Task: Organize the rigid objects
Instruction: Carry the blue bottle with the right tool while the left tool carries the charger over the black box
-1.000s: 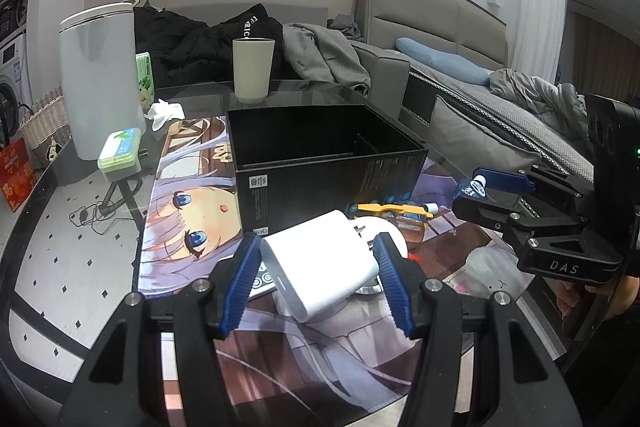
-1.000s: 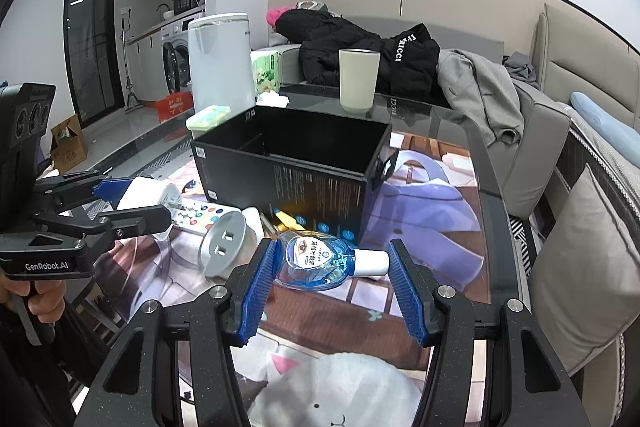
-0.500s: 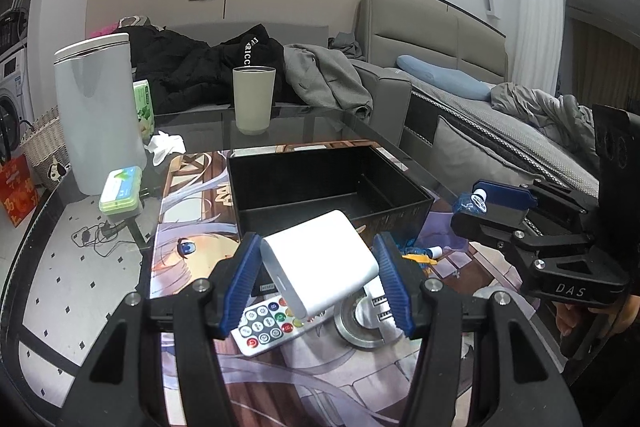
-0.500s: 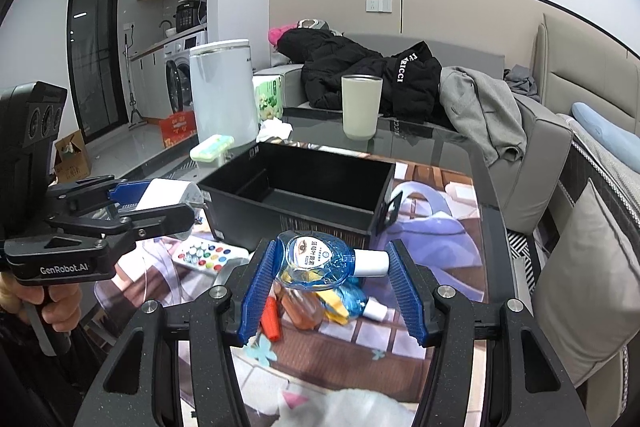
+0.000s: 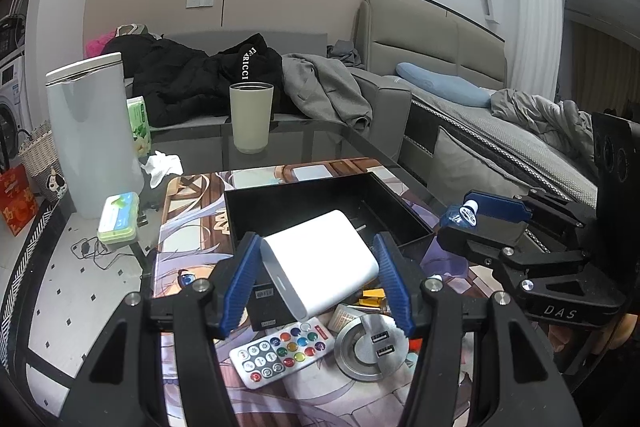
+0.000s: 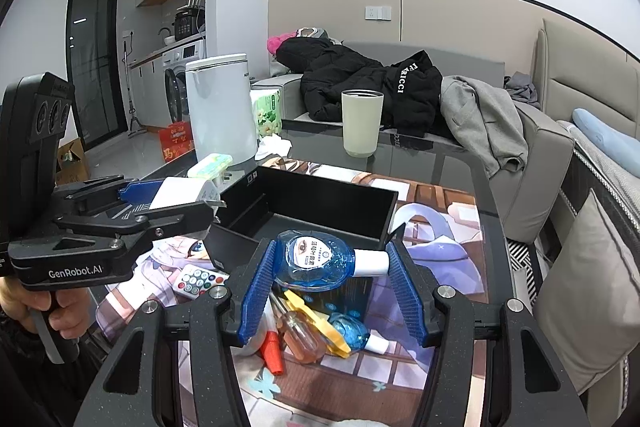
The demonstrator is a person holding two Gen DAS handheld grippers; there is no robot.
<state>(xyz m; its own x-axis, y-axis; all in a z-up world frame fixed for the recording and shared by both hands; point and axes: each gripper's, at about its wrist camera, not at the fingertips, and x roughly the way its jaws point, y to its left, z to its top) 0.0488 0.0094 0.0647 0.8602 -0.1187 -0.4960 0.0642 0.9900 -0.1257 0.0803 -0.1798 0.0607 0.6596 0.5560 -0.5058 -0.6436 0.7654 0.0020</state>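
My left gripper (image 5: 316, 277) is shut on a white power bank (image 5: 318, 261), held above the table just in front of the open black box (image 5: 324, 201). My right gripper (image 6: 330, 283) is shut on a blue bottle with a white cap (image 6: 320, 259), also lifted, near the box's front right corner (image 6: 384, 227). Each gripper shows in the other's view: the right gripper (image 5: 486, 223) at the right, the left gripper (image 6: 160, 205) at the left, held by a hand (image 6: 44, 303).
On the printed mat lie a white remote (image 5: 282, 351), a round USB socket (image 5: 370, 347), a second blue bottle (image 6: 354, 333), a screwdriver (image 6: 298, 329) and an orange-tipped item (image 6: 272, 351). Behind stand a cup (image 5: 251, 117) and a white bin (image 5: 90, 137). A sofa lies to the right.
Both grippers have risen with their loads, so the box's inside and the clutter beneath them now show. The power bank and the bottle stay gripped as before.
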